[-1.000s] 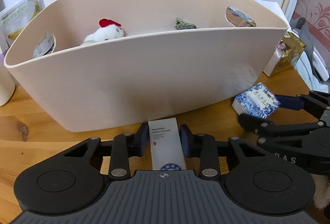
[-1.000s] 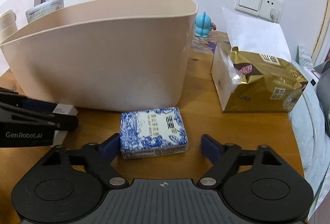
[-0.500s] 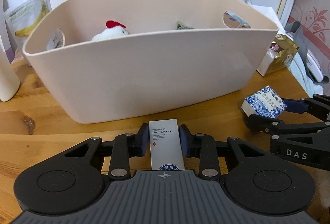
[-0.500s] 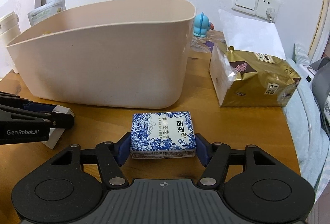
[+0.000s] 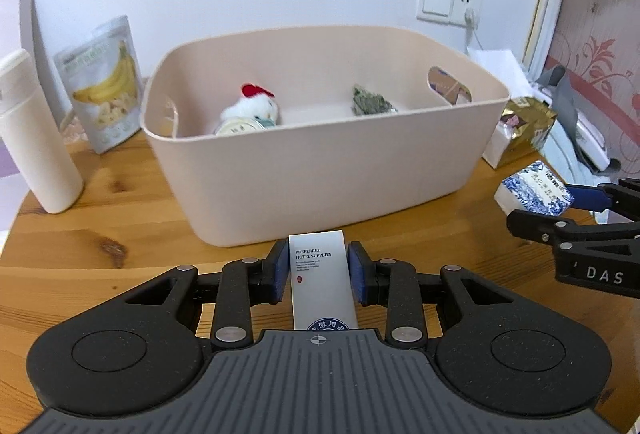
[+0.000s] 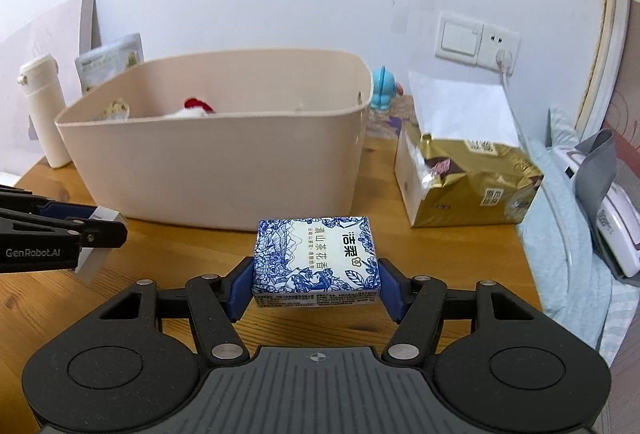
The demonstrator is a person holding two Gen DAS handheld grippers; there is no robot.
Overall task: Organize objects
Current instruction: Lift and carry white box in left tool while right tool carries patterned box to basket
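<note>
- The left hand-held gripper (image 5: 319, 270) clamps a slim white box (image 5: 321, 278) (printed "PREFERRED HOTEL SUPPLIES") just in front of the beige basket (image 5: 320, 170), above the wooden surface (image 5: 100, 234).
- The right hand-held gripper (image 6: 316, 288) grips a blue-patterned tissue pack (image 6: 316, 260) before the basket's right end.
- Inside the basket lie a white plush toy (image 5: 252, 108) and a green packet (image 5: 370, 102).
- Left of the basket stand a white bottle (image 5: 34, 138) and a banana-chip pouch (image 5: 104, 86); right of it, a gold package (image 6: 468, 182).
</note>
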